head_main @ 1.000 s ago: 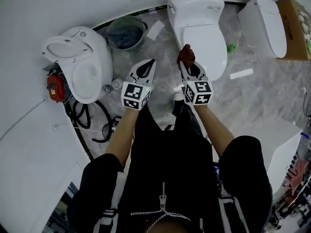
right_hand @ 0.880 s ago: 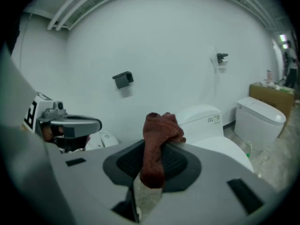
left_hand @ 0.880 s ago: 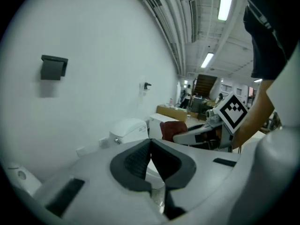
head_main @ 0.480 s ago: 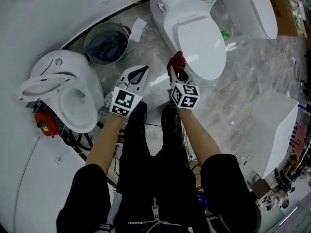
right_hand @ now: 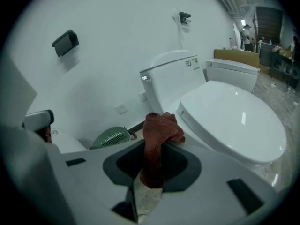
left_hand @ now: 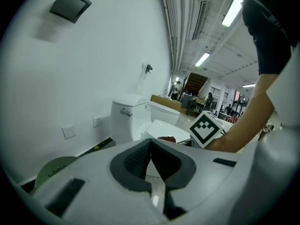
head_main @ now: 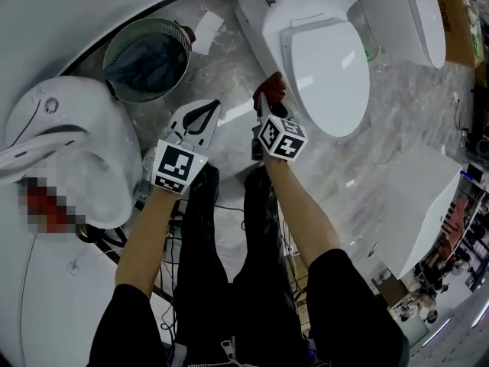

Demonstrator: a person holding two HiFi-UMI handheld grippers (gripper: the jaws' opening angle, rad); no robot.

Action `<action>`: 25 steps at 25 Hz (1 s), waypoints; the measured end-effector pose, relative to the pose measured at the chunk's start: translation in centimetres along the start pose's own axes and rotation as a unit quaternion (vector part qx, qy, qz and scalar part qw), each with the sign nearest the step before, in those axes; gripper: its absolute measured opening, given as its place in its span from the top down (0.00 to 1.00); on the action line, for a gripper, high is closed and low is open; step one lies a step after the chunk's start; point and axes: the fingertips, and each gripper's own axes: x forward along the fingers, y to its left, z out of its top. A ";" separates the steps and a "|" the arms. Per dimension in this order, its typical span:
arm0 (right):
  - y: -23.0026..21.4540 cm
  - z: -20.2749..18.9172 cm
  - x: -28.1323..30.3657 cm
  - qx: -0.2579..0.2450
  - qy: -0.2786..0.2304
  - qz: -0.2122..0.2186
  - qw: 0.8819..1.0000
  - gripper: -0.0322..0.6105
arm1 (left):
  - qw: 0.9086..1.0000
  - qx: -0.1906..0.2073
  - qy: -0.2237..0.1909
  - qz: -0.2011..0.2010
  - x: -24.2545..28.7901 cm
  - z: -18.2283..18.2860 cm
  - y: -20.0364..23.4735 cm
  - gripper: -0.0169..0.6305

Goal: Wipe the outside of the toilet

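Over the last second I have come in closer: the white ceramic toilet with its lid down now fills more of the head view. The right tongs stay clamped on the dark red crumpled cloth, which sits at the bowl's left flank just under the seat; I cannot confirm contact. The left tongs are closed on nothing, held beside it over the grey marbled floor. I judge the wiping stroke is about to start.

marble floor bears toilet, bin.
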 end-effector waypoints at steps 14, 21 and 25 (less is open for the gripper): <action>-7.8 -3.3 14.4 0.057 -0.025 -0.058 0.996 0.82 | 0.999 0.011 0.039 -0.032 2.8 -11.1 3.4 0.97; -12.0 -6.4 13.0 0.123 -0.025 -0.088 0.988 0.82 | 0.997 0.000 0.056 -0.045 3.8 -13.6 1.5 0.97; -13.7 -7.5 11.8 0.130 -0.021 -0.089 0.987 0.82 | 0.996 0.011 0.063 -0.061 5.1 -13.6 -0.5 0.97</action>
